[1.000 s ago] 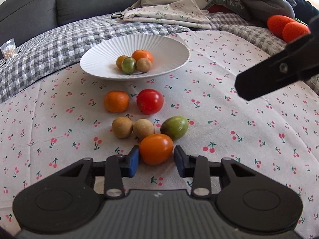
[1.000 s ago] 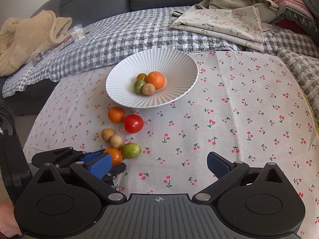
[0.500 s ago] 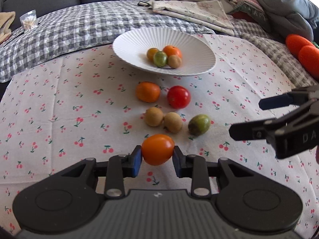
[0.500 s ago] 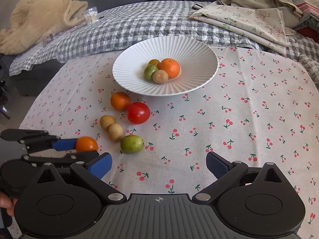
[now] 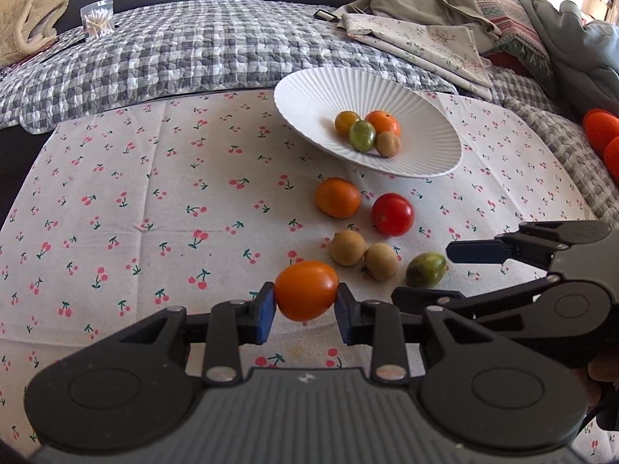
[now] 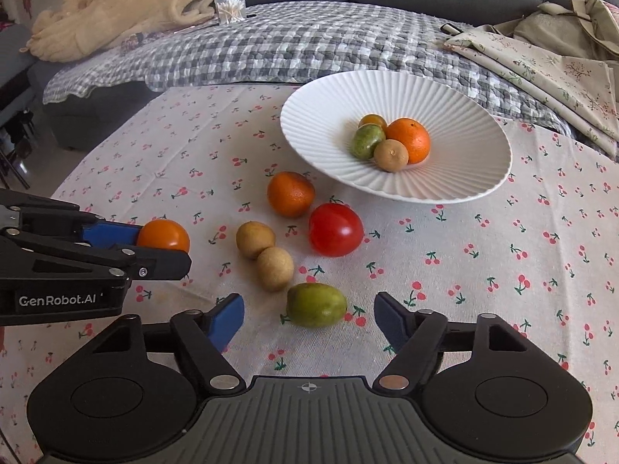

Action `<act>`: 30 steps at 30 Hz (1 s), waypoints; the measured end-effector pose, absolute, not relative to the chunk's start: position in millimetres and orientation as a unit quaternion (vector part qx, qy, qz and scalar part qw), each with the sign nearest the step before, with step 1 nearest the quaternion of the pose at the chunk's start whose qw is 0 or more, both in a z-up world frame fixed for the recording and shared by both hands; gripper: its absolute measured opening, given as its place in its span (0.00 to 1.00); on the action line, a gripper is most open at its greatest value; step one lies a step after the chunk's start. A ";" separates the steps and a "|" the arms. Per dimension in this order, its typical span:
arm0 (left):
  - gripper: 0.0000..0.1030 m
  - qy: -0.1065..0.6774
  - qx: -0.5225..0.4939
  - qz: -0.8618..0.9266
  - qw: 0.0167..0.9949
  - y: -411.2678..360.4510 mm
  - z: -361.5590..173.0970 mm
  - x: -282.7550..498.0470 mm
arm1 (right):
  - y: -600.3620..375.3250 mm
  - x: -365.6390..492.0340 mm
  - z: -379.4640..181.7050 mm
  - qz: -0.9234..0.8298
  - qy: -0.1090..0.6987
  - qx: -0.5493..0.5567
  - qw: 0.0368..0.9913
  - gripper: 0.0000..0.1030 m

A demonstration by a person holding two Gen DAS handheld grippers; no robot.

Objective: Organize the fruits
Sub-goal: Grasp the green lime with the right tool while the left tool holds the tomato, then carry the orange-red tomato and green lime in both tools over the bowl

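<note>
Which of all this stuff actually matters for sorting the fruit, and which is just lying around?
For the job: white plate, orange tomato in left tongs, green fruit between right tongs, red tomato.
Lying about: cotton-swab jar, beige blanket, folded cloth.

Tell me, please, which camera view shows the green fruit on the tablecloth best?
The right wrist view: the green fruit lies close and whole between the open right gripper fingers, which have just been closing. In the left wrist view it is smaller, its lower edge clipped by that gripper's finger.
</note>
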State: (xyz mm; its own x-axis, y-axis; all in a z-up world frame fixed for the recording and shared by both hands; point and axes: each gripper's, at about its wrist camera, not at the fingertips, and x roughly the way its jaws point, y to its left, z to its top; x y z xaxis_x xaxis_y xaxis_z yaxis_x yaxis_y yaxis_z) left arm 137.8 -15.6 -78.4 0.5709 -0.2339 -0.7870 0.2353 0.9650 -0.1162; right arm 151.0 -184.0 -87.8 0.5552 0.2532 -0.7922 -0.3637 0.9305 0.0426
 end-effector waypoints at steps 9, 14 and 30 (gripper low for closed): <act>0.30 0.440 0.003 -0.133 0.888 -16.2 -78.0 138.5 | -185.3 151.4 -81.2 0.174 0.443 -0.067 0.877 0.32; 0.30 0.439 0.001 -0.132 0.889 -15.8 -77.5 138.5 | -189.8 149.8 -73.3 0.173 0.440 -0.062 0.879 0.32; 0.30 0.406 -0.010 -0.126 0.905 -10.7 -60.7 143.0 | -210.0 146.4 -40.4 0.160 0.411 -0.038 0.897 0.32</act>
